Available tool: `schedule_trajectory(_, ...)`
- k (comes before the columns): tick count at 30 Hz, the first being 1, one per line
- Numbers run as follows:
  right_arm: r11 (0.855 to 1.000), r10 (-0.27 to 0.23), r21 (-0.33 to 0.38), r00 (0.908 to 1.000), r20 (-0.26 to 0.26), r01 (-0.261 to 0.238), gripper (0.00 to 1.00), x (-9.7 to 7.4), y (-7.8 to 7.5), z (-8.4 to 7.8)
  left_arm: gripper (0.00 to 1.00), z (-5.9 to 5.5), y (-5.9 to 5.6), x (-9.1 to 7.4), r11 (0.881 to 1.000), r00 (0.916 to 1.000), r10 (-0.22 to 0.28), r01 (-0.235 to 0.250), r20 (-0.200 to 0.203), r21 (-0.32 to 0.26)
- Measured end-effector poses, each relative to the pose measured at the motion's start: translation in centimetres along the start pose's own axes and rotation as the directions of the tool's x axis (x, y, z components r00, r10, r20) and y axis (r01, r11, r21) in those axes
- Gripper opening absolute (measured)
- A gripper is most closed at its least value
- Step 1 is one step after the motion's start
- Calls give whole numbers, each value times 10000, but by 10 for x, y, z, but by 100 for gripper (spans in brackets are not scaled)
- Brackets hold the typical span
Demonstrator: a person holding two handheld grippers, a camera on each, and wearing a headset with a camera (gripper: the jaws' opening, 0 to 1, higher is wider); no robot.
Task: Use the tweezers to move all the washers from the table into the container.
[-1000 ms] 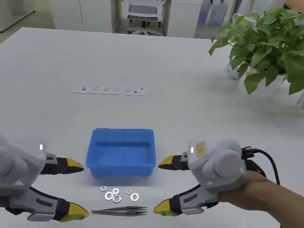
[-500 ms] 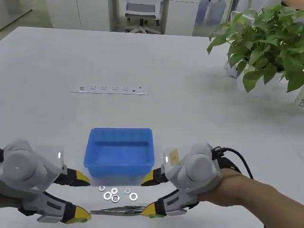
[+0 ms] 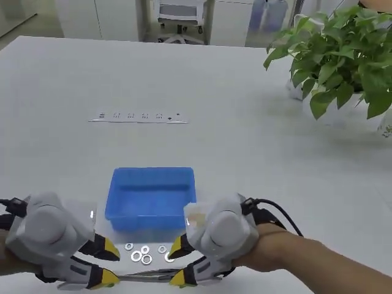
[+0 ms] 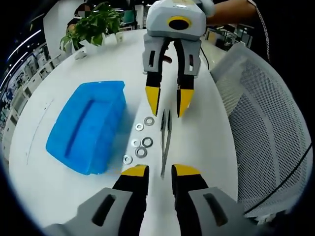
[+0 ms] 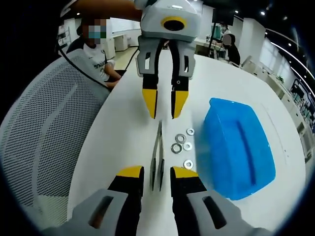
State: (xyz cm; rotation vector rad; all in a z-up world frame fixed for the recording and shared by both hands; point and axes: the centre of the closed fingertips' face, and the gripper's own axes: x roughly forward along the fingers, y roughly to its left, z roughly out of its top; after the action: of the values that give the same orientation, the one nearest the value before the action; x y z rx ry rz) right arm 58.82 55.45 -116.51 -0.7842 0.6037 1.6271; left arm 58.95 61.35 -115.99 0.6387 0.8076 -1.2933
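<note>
Left gripper (image 3: pixel 111 264) and right gripper (image 3: pixel 176 263) had closed in, jaws narrowly parted, each straddling one end of the tweezers (image 3: pixel 144 277). Grasp looked imminent; washers (image 3: pixel 145 252) beside the tweezers untouched.

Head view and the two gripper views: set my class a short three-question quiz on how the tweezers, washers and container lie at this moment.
1. True or false: the blue container already holds washers.
2. Where are the tweezers? A: in the container. B: flat on the table, with the left gripper at one end and the right gripper at the other. C: lifted in one gripper.
3. What lies between the tweezers and the container?
Key: 1 false, it looks empty; 2 B; 3 the washers.
</note>
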Motion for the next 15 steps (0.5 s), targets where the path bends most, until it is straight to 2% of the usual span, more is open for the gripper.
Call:
schedule_trajectory(4,10000,48,-49,9998,-207,-49,19,6,0,-4,18,-3,-2,5,9998,9997,-150,153,-194,116)
schedule_trajectory(15,9999,115,-88,9986,-520,-119,16,16,1,-12,15,-4,-3,12,9993,9990,-359,361,-268,67)
